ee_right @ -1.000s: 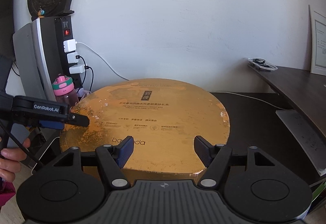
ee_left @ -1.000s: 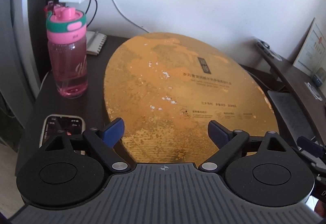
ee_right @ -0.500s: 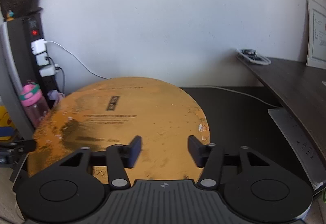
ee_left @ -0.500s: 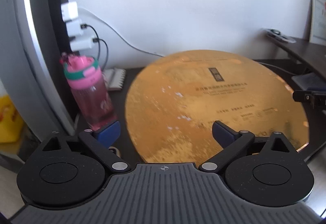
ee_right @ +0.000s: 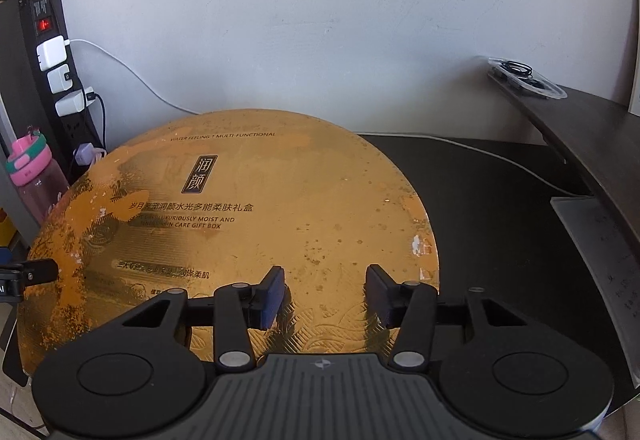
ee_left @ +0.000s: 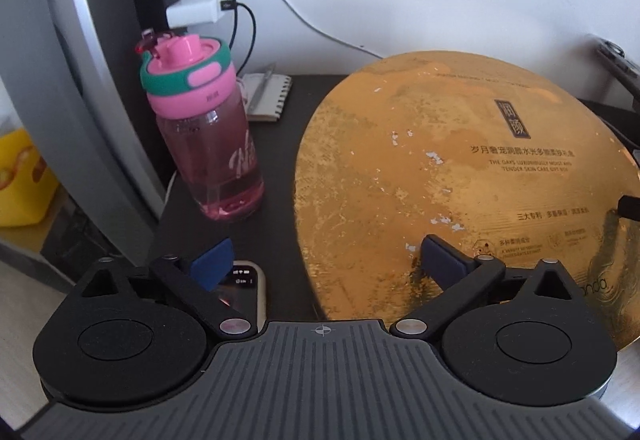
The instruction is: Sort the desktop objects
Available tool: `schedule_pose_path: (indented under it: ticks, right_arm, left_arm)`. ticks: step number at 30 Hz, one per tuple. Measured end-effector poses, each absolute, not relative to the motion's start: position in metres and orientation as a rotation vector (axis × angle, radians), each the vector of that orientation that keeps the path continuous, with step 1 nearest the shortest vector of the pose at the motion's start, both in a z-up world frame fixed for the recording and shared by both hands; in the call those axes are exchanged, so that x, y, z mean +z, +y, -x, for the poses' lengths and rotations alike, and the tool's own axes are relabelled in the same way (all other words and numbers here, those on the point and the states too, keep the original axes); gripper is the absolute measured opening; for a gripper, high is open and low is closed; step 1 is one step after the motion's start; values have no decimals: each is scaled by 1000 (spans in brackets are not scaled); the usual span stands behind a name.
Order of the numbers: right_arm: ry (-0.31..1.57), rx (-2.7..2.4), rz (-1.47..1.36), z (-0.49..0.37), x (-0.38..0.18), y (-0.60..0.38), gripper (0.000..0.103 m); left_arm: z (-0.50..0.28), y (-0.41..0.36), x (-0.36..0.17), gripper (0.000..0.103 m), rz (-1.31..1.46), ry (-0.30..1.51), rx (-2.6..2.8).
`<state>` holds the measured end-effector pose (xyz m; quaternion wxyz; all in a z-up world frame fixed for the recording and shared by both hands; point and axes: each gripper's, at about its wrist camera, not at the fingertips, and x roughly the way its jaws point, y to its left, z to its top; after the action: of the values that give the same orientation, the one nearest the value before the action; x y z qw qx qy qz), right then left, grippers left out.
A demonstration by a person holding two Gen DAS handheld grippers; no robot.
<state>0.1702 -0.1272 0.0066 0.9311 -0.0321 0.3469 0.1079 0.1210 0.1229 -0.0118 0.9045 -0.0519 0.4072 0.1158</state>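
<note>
A round gold gift box (ee_left: pixel 460 175) (ee_right: pixel 248 224) lies flat on the dark desk. My left gripper (ee_left: pixel 326 262) stands wide open above the box's left edge, nothing pinched, its left finger (ee_left: pixel 212 264) over a phone (ee_left: pixel 248 288). A pink water bottle (ee_left: pixel 204 135) (ee_right: pixel 32 175) stands upright to the box's left. My right gripper (ee_right: pixel 326 296) hovers over the near part of the lid. Its jaws narrowed and have just opened a little, with only the lid's surface behind the gap. The box's near edge is hidden by both grippers.
A spiral notepad with a pen (ee_left: pixel 266 95) lies behind the bottle. A power strip with white chargers (ee_right: pixel 60 79) stands on the left, its cables trailing along the wall. A raised shelf (ee_right: pixel 592 127) with a clear tray (ee_right: pixel 524 79) runs along the right, a pale sheet (ee_right: pixel 592 240) beneath it.
The right gripper's jaws have narrowed, and it has moved right and closer over the gold lid. The left view swung about; it again shows the phone below the left finger.
</note>
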Motion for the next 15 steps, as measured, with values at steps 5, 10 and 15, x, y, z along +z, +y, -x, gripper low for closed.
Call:
schedule_pose_path:
  ticks: [5, 10, 15]
  right_arm:
    - [670, 254, 75, -183, 23, -112, 50]
    - [691, 315, 124, -212, 24, -72, 49]
    - [727, 330, 154, -226, 11, -51, 51]
  left_arm:
    - [-131, 111, 0, 97, 48, 789, 248]
    - [-151, 110, 1, 96, 18, 792, 286]
    - [-154, 120, -6, 98, 60, 822, 280]
